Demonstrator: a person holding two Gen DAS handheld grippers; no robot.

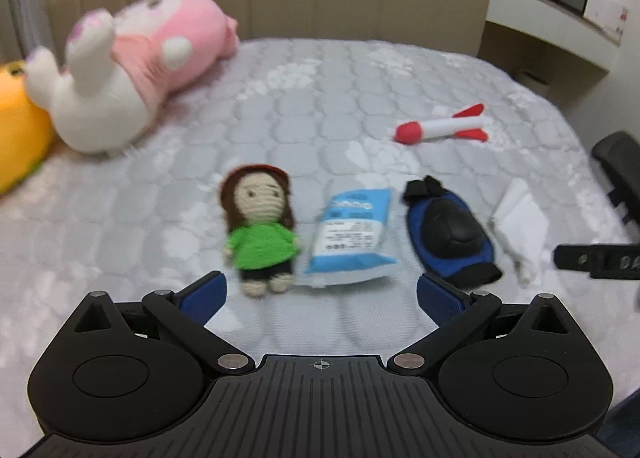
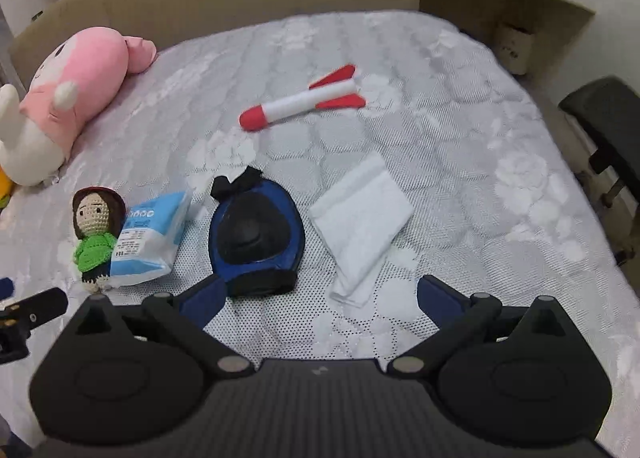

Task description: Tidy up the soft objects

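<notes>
Crocheted doll (image 1: 262, 228), one tissue pack (image 1: 348, 238), one rocket (image 2: 300, 104), both tongs (image 1: 320, 294) (image 2: 320, 294) apart, empty

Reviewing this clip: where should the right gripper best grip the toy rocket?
Probably the white body of the toy rocket, mid-length, coming from above with the fingers across its narrow width. It lies flat on the mattress, clear of other items; the red fins flare wide.

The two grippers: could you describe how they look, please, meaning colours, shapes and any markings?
Both look alike. The left gripper has a black ribbed body, two round black housings, angled black link arms with silver pins, blue fingers and a small crosshair mark. The right gripper matches, though its centre mark is unclear.
</notes>
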